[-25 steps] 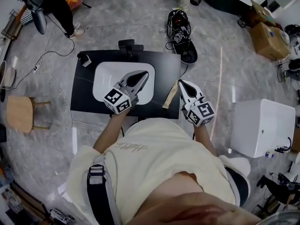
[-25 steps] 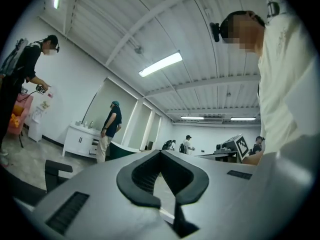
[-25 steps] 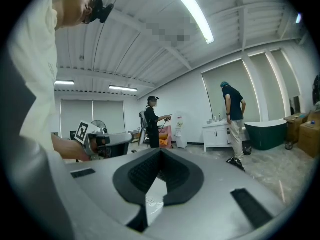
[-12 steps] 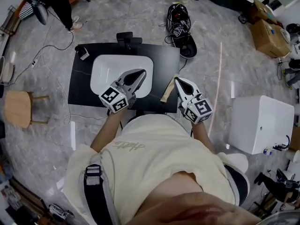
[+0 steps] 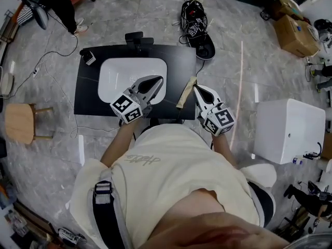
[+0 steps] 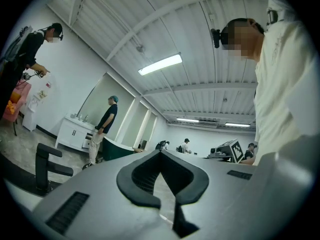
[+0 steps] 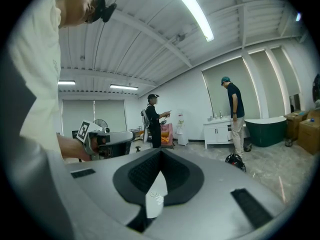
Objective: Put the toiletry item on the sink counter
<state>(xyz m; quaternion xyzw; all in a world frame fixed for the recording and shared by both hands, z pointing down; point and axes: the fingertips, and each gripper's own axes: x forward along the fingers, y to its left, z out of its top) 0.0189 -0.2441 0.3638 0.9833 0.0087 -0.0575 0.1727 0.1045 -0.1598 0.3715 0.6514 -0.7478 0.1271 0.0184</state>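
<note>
The black sink counter (image 5: pixel 182 61) with a white basin (image 5: pixel 116 77) lies below me in the head view. My right gripper (image 5: pixel 197 89) hovers over the counter's front right part, shut on a cream toiletry tube (image 5: pixel 185 93) that slants across the counter top. In the right gripper view the tube (image 7: pixel 156 196) shows as a pale strip pinched between the dark pads. My left gripper (image 5: pixel 156 80) hangs over the basin's right side, its jaws closed with nothing between them. The left gripper view shows those jaws (image 6: pixel 167 209) meeting at the tips and nothing held.
A black faucet (image 5: pixel 138 38) stands at the counter's back edge, and a small object (image 5: pixel 89 57) sits at its back left corner. On the floor are a wooden stool (image 5: pixel 18 123), a white cabinet (image 5: pixel 289 129), a black bag (image 5: pixel 195 27) and cardboard boxes (image 5: pixel 293 34). People stand in the room.
The head view has shifted, so the counter sits slightly higher in the picture. Both grippers keep nearly the same place over it, and the right one still holds the tube.
</note>
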